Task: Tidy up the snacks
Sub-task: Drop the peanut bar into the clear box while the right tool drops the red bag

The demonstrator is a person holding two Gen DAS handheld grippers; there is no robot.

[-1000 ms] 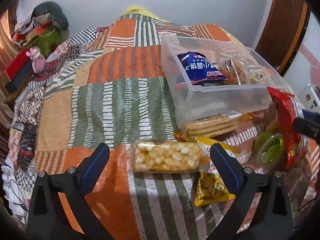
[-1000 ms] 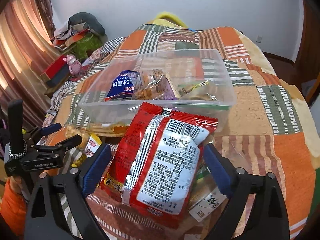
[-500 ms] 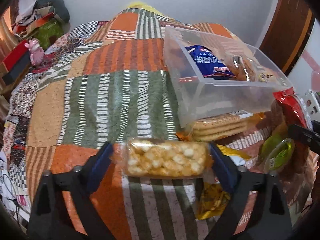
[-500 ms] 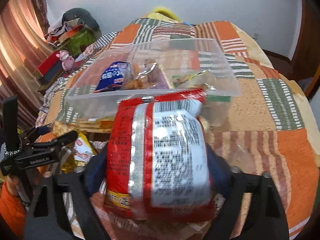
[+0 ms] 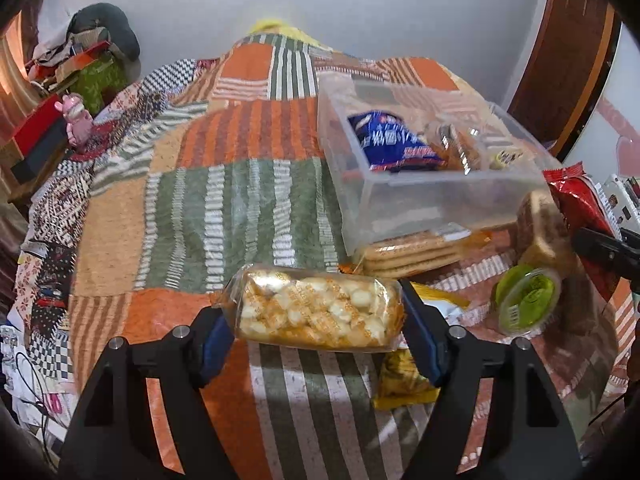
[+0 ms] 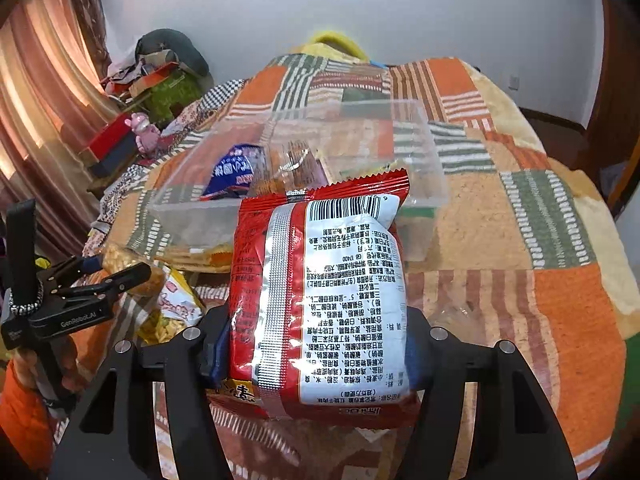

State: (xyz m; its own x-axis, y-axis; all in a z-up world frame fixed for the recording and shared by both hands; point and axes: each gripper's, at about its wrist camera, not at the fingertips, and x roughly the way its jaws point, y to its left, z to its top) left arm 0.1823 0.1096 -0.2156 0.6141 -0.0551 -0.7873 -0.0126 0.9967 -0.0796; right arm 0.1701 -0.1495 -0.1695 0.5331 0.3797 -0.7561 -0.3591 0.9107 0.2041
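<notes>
Both tongs closed since before: left tongs (image 5: 318,334) gripping puffed-snack pack (image 5: 318,312), right tongs (image 6: 316,350) red packet (image 6: 320,292).

One clear plastic bin (image 5: 404,204) holding at least three snack packets – beside it, one cracker pack (image 5: 416,250), one green cup (image 5: 526,298), one yellow bag (image 5: 404,376); two grippers, each gripping one packet.

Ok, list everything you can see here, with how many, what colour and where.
bin: one, clear, on the bedspread
blue packet: one, inside the bin
cracker packs: stacked, tan, against the bin's near wall
puffed snack pack: one, golden, in the left claw
red noodle packet: one, in the right claw
yellow packet: one, beneath the puffed snack pack
green cup: one, right of the crackers
bedspread: one, orange-green patchwork
left claw: shut
right claw: shut
</notes>
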